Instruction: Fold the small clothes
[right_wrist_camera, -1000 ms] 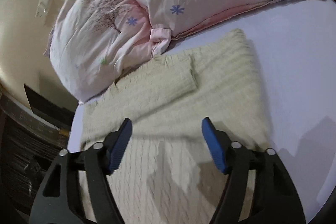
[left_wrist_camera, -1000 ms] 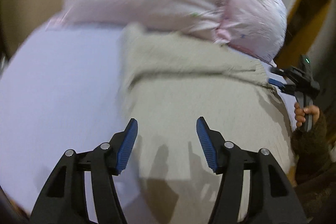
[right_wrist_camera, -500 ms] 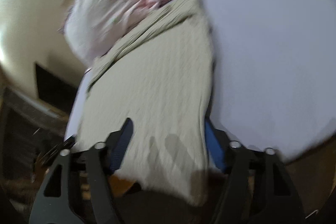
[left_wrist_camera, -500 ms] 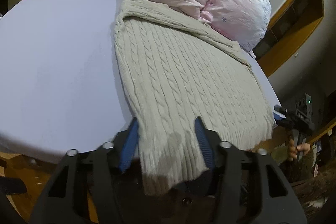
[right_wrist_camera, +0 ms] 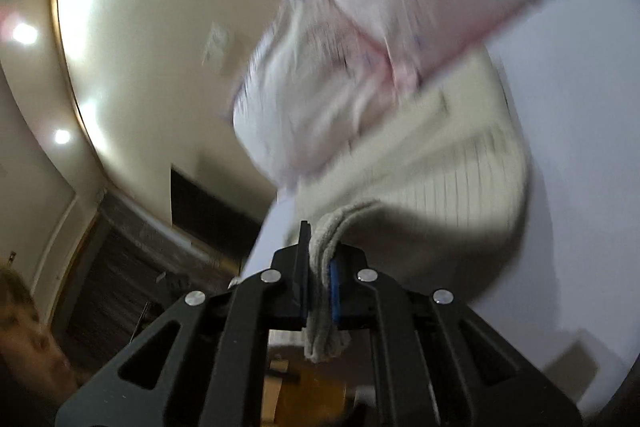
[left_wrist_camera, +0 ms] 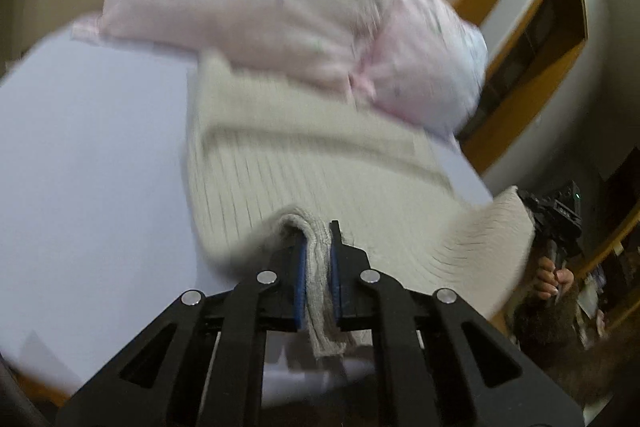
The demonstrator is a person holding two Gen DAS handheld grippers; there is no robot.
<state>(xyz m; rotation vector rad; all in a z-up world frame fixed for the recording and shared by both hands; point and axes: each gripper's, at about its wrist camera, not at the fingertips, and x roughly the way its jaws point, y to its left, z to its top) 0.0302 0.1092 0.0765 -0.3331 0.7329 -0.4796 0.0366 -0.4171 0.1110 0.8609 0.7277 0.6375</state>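
Observation:
A beige cable-knit sweater [left_wrist_camera: 304,163] lies on the lavender bed sheet [left_wrist_camera: 88,163], its far end against the pink pillows. My left gripper [left_wrist_camera: 318,259] is shut on the sweater's near hem, which is lifted off the bed. My right gripper [right_wrist_camera: 320,267] is shut on the other corner of the same hem [right_wrist_camera: 420,187], also raised. In the left wrist view the right gripper [left_wrist_camera: 556,215] shows at the right edge with the hem stretched toward it.
Two pink flowered pillows [left_wrist_camera: 280,7] lie at the head of the bed, also in the right wrist view [right_wrist_camera: 360,47]. A wooden door frame [left_wrist_camera: 516,39] stands at the right. Dark furniture [right_wrist_camera: 132,279] stands beside the bed's left edge.
Both grippers were open around the sweater's near hem; they have now closed on it and lifted it up off the bed edge, swinging the views upward.

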